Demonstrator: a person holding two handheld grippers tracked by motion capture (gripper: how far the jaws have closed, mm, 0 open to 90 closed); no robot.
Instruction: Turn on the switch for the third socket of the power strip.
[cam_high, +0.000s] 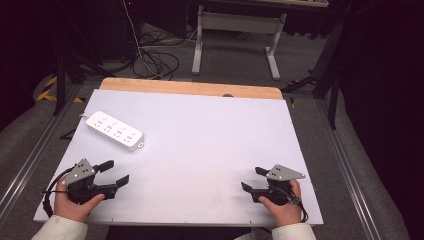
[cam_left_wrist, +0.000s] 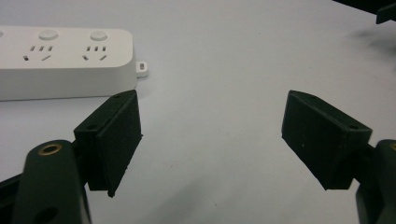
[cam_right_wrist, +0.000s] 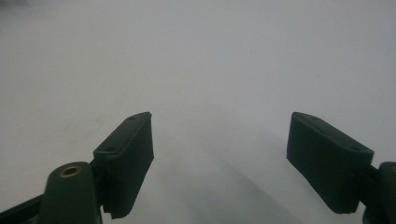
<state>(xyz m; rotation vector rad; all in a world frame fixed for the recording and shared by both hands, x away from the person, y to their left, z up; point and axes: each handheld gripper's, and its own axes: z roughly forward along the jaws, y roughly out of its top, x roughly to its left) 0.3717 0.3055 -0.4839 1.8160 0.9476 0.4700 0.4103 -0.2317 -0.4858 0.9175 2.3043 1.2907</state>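
A white power strip (cam_high: 114, 130) lies at the left rear of the white table (cam_high: 200, 145), slanted, with several sockets and round buttons on top. In the left gripper view the power strip (cam_left_wrist: 65, 60) sits beyond the left jaw, apart from it. My left gripper (cam_high: 114, 173) rests near the front left corner in a person's hand, jaws wide open with nothing between them. My right gripper (cam_high: 253, 179) rests near the front right in the other hand, also open and empty, pointing left across bare table (cam_right_wrist: 196, 70).
A wooden strip (cam_high: 190, 88) edges the table's far side. Beyond it stand a white desk frame (cam_high: 235, 40) and loose cables (cam_high: 155, 60) on the floor. Metal rails (cam_high: 30, 155) run along both sides of the table.
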